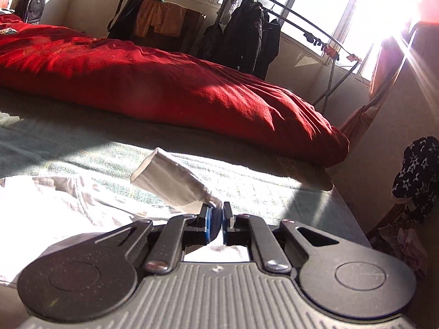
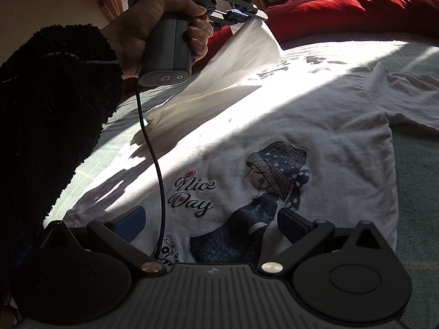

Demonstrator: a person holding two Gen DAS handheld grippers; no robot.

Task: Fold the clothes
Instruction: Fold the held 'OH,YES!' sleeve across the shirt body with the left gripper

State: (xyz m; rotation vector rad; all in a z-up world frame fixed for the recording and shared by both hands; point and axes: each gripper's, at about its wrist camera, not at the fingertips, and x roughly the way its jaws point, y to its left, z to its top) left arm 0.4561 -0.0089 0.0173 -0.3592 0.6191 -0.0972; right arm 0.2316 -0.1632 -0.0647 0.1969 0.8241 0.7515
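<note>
A white T-shirt (image 2: 301,115) with a "Nice Day" print and a girl in a hat lies spread on the pale green bed cover (image 2: 417,186). My left gripper (image 1: 216,213) is shut on the shirt's sleeve (image 1: 170,183), whose open cuff sticks up and away from the jaws. In the right wrist view a hand holds that left gripper (image 2: 241,13) at the upper left, and the pinched sleeve (image 2: 247,52) is lifted off the bed. My right gripper (image 2: 211,222) stands open just above the shirt's lower printed part, with nothing between its fingers.
A red quilt (image 1: 164,82) lies bunched along the far side of the bed. Behind it stand a rack with dark jackets (image 1: 247,33) and bright windows. A dark sleeve (image 2: 49,126) and a cable (image 2: 153,148) cross the left of the right wrist view. A patterned garment (image 1: 417,175) hangs beside the bed.
</note>
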